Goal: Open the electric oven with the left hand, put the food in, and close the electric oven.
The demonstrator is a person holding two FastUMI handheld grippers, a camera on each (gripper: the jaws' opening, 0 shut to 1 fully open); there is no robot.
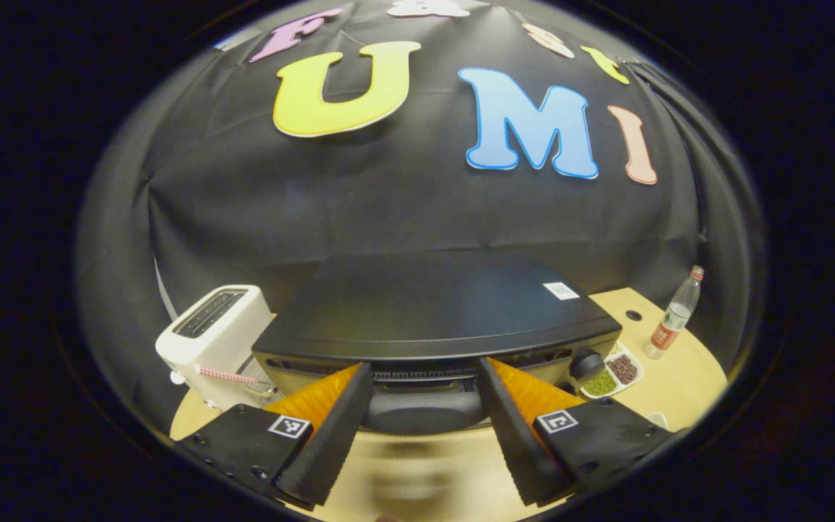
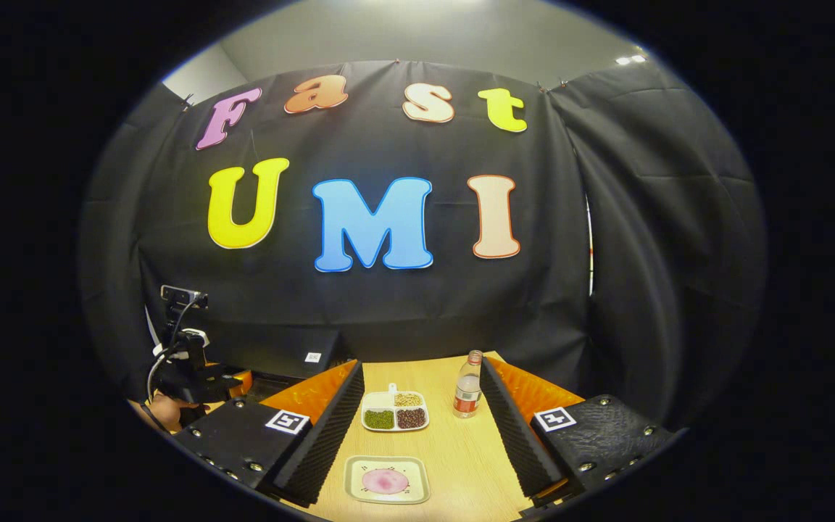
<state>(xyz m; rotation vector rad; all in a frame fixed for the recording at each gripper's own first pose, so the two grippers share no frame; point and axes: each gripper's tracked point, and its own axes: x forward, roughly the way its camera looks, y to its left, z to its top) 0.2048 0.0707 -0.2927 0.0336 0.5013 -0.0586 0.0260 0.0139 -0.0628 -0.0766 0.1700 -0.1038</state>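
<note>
**Left gripper view: fingers spread at the oven handle**

Left gripper view, from nine o'clock across: a white two-slot toaster (image 1: 214, 335) stands on the pale wooden table (image 1: 678, 377), just beside the black boxy electric oven (image 1: 435, 308) at the centre. The left gripper (image 1: 425, 413) is released, its fingers (image 1: 334, 428) spread wide on either side of the oven's dark, rounded door handle (image 1: 425, 409), not pressing on it; the handle itself is blurred. Whether the door is ajar, I cannot tell. Toward three o'clock lie a white divided dish of beans (image 1: 613, 373) and an upright clear plastic bottle with a red label (image 1: 675, 313).

In the right gripper view, a hand holding the other gripper (image 2: 185, 377) shows at eight o'clock, against the oven (image 2: 294, 351). The right gripper (image 2: 425, 428) is also released, empty. Between its fingers, at six o'clock, a white square plate carrying a round pink piece of food (image 2: 385, 481) rests on the table (image 2: 461, 449); beyond it are the bean dish (image 2: 394, 411) and the bottle (image 2: 467, 395).
</note>
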